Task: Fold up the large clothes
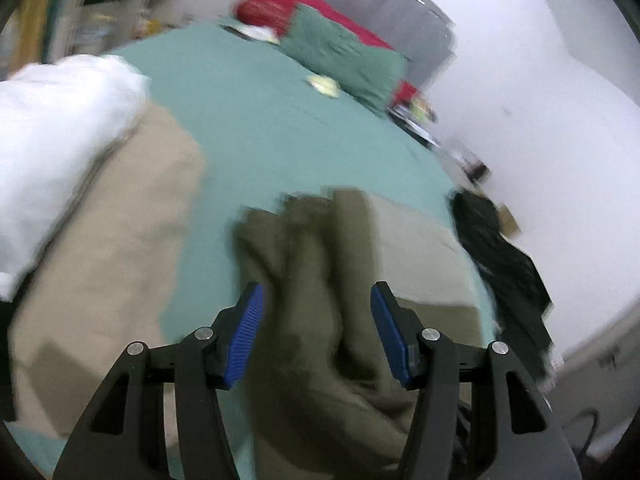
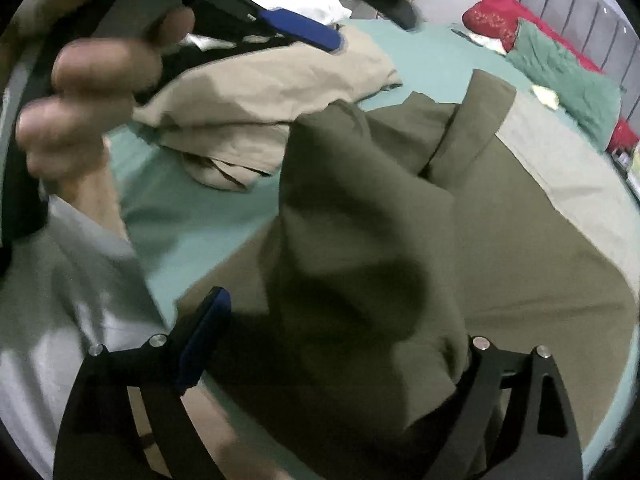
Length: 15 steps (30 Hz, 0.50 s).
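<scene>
An olive-green garment lies rumpled on a teal bed sheet; it also fills the middle of the right wrist view. My left gripper is open, its blue pads spread wide on either side of a raised ridge of the olive cloth. My right gripper is open too; its left blue pad shows, while bunched olive cloth between the fingers hides the right pad. The left gripper also shows in the right wrist view, held in a hand at the top left.
A folded beige garment lies left of the olive one, with a white bundle beyond. A green pillow and red pillows sit by the grey headboard. Dark clothing hangs at the bed's right edge by a white wall.
</scene>
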Motion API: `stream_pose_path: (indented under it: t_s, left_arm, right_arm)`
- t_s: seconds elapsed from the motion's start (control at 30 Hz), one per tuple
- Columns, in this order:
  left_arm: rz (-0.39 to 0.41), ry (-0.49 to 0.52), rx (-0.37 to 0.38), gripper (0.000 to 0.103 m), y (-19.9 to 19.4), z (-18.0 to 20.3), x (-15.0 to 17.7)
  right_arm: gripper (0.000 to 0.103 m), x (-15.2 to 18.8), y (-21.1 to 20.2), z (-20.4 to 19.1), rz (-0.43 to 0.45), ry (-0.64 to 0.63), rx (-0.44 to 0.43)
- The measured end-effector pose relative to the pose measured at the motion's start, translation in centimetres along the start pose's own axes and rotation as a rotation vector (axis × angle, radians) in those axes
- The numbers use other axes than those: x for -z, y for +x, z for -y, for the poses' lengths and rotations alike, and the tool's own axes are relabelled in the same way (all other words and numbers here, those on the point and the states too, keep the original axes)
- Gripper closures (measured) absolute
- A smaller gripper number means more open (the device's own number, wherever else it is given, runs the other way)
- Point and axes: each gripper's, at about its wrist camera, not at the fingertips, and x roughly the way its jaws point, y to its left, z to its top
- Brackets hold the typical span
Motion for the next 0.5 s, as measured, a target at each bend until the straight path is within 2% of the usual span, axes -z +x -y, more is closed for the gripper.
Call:
stream_pose_path:
  t_s: [0.07,0.1,0.17,0.33,0.43,0.5]
  left_arm:
    - [-0.045,0.059,0.036,0.044,1.1,1.8,0.6]
    - [-0.077,0.091,0.054,0.044,1.9,2.8,1.0]
    - [-0.158,0.124,0.088,0.044,3.8,4.1,1.8]
    - [-0.291,0.165,0.032,0.044,7.5,5.4,4.2]
    - [-0.3,0.163,0.038,0.045,8.4,5.9,4.7]
    - [-0.273,0.182,0.011,0.069,8.7,6.4,5.0]
  right_arm:
    - [0.012,-0.4,-0.6,0.0,0.016,-0.002,-0.025]
    - [0.012,1.1,-1.3,-1.3,0.025,-0.012,-0.03]
    - [0.012,2.0,-2.2,-1.7,0.049,-0.041,-0.026]
    - [0.011,3.9,-4.7,-2.0,0.074,-0.09,-0.009]
    - [0.007,5.0,-6.3,-2.3,0.096,-0.111,-0.009]
    - [0.001,5.4,-7.3,-2.9,0.124,-0.128,-0.003]
